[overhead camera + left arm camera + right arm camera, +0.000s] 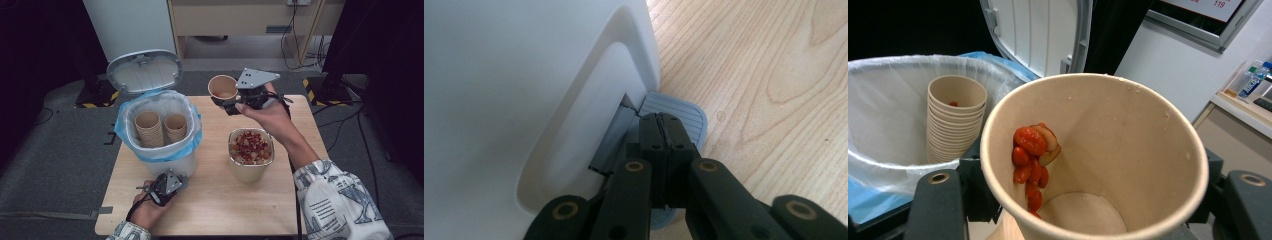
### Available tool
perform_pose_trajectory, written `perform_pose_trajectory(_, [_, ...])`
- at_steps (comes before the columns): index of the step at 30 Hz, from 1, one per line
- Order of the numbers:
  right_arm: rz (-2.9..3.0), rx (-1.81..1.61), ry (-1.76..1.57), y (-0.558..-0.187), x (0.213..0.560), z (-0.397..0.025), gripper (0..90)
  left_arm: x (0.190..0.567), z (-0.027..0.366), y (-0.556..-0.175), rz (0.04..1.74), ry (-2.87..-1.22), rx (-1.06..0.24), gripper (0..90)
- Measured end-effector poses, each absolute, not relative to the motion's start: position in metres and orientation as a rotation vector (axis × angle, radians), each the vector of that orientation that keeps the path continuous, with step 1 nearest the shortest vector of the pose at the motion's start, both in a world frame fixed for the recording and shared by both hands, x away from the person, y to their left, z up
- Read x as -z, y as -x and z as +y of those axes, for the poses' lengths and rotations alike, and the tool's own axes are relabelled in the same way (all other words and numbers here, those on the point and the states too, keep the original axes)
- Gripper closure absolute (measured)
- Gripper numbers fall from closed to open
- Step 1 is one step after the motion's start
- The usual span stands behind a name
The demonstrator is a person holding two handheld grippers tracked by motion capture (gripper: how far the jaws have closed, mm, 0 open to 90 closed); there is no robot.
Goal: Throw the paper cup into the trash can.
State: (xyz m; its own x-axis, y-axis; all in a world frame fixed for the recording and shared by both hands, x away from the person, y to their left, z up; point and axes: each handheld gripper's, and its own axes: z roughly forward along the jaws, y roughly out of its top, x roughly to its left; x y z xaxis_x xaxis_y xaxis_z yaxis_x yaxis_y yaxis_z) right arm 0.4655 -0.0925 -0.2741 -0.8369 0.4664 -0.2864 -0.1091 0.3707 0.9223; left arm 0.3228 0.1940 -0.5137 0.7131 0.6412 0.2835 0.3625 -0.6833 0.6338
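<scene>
Nearest to us, in the right gripper view, is the tan paper cup that our right claw pinches by its sides, tilted, with a smear of red food scraps clinging to its inner wall and the bottom otherwise bare. In the high view we hold it above the far edge of the light wooden table, between the white pedal bin with the blue liner and the metal container of red and pale food scraps, apart from both. We judge the emptying largely done, though the clinging bits have not dropped. The bin's grey lid stands open, and two stacks of used paper cups already sit inside, so earlier cups look finished. Our left claw, pressed together on nothing, bears on the ribbed grey pedal at the bin's foot. What remains, we think, is carrying this cup over and dropping it onto a stack, then letting the pedal up.
</scene>
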Motion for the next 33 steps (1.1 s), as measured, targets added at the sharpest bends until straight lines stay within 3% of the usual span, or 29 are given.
perform_pose_trajectory(33, [2.144,-1.603,-0.364,-0.464,0.274,-0.072,30.3,0.514,0.194,-0.323,0.762,-2.368,-0.673,89.0])
